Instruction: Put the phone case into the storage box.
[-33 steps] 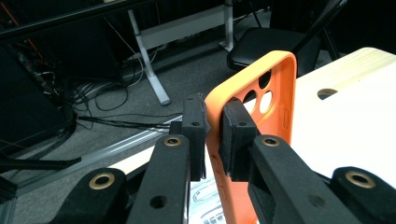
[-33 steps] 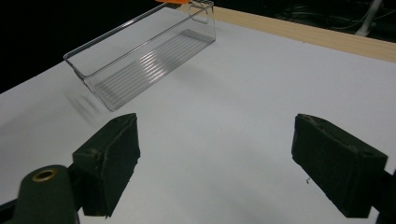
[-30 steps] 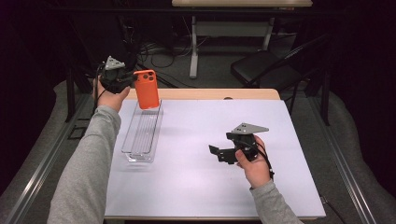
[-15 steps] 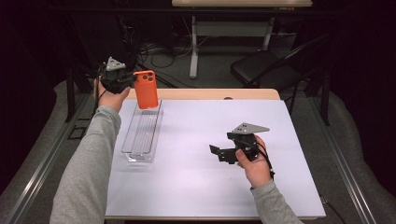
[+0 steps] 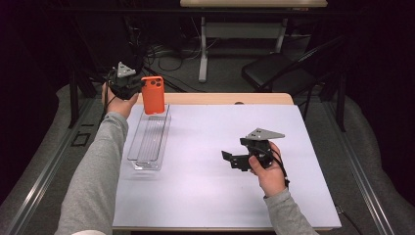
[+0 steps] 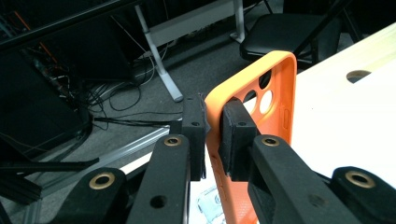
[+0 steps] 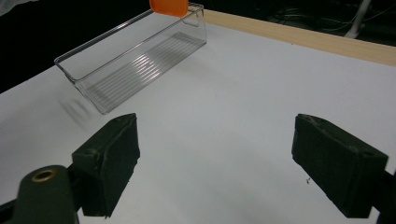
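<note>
Case (image 5: 153, 94) lower edge hid clear bin's (image 5: 147, 143) far end; left tool (image 6: 212, 133) gripped case upright; right tool (image 7: 229, 165) gaped over counter (image 5: 205, 147).

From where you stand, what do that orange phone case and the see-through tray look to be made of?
The orange phone case looks like matte silicone or soft plastic: dull, no glare, fine texture. The see-through tray looks like hard clear plastic, perhaps acrylic: glossy walls, sharp edges, a ribbed floor.

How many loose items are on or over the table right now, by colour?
Orange: 1, the phone case, pinched by the left gripper over the bin's far end.
Clear: 1, the plastic bin, on the white mat.
Total: 2.
</note>
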The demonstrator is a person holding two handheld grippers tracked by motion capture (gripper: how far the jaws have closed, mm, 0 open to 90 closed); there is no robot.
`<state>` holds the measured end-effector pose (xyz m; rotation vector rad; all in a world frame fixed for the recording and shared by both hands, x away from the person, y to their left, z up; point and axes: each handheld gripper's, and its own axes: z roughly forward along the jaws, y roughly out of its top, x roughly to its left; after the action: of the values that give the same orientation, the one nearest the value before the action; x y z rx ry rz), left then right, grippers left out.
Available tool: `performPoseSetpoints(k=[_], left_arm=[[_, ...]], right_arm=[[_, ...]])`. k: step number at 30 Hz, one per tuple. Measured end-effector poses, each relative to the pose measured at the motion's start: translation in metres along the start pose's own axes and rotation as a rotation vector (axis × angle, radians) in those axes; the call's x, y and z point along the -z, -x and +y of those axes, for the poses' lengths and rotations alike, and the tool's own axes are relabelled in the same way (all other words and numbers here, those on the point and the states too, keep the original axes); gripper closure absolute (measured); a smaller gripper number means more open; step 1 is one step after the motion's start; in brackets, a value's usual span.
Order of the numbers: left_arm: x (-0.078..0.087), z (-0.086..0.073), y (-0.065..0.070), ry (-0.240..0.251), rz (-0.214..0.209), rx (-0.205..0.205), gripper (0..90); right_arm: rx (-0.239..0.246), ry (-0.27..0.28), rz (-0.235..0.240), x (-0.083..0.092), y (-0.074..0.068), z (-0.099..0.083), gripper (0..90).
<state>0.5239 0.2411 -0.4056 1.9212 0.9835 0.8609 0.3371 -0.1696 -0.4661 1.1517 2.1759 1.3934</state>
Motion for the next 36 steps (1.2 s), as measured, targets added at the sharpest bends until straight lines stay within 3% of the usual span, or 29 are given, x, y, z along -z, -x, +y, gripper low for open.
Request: performPoseSetpoints(k=[10, 16, 36], left_arm=[[-0.011, -0.014, 0.002, -0.009, 0.022, 0.002, 81.7], [-0.014, -0.015, 0.004, -0.001, 0.031, -0.012, 81.7], [-0.032, -0.021, 0.007, 0.005, 0.003, -0.047, 81.7]], right_arm=[[-0.003, -0.001, 0.0, -0.001, 0.0, -0.001, 14.6], [-0.002, -0.004, 0.001, -0.002, 0.001, -0.001, 14.6], [-0.004, -0.001, 0.001, -0.001, 0.003, -0.001, 14.7]])
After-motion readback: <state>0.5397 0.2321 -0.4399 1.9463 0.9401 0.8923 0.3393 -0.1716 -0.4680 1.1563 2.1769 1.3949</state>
